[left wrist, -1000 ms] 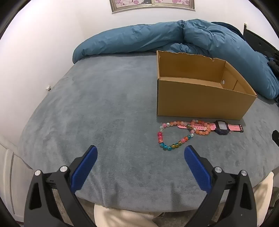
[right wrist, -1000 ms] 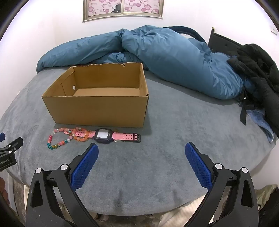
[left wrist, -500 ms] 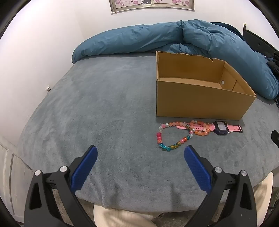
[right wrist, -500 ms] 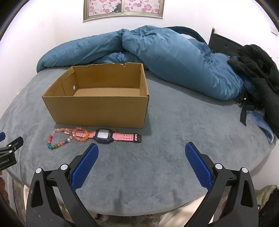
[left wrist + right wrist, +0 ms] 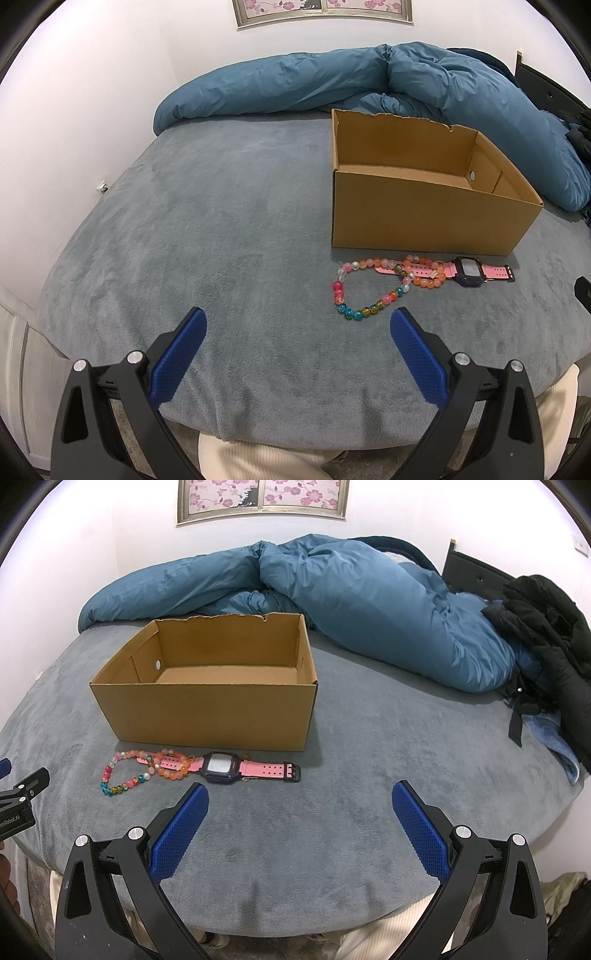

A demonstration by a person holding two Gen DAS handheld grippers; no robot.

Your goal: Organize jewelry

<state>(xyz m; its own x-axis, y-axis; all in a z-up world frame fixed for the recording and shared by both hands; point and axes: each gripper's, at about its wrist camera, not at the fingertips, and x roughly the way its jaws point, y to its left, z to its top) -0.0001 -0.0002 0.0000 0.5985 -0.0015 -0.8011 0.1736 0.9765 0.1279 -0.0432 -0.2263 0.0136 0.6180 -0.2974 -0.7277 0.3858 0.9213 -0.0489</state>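
The left gripper [image 5: 295, 325] has crept a little nearer the bead bracelet [image 5: 364, 286] over the last second, its jaws spread wide and holding nothing; the beads now sit just ahead of its right-hand blue pad. The right gripper [image 5: 299, 801] has barely shifted and is equally wide open and empty, pointed at bare blanket just beside the pink watch [image 5: 236, 766]. Bracelet and watch lie tangled together on the grey bed [image 5: 207, 229], near its front edge, just in front of the cardboard box [image 5: 424, 214], which looks empty. Nothing is stowed yet; judging by the approach, the bracelet is the likely first pick.
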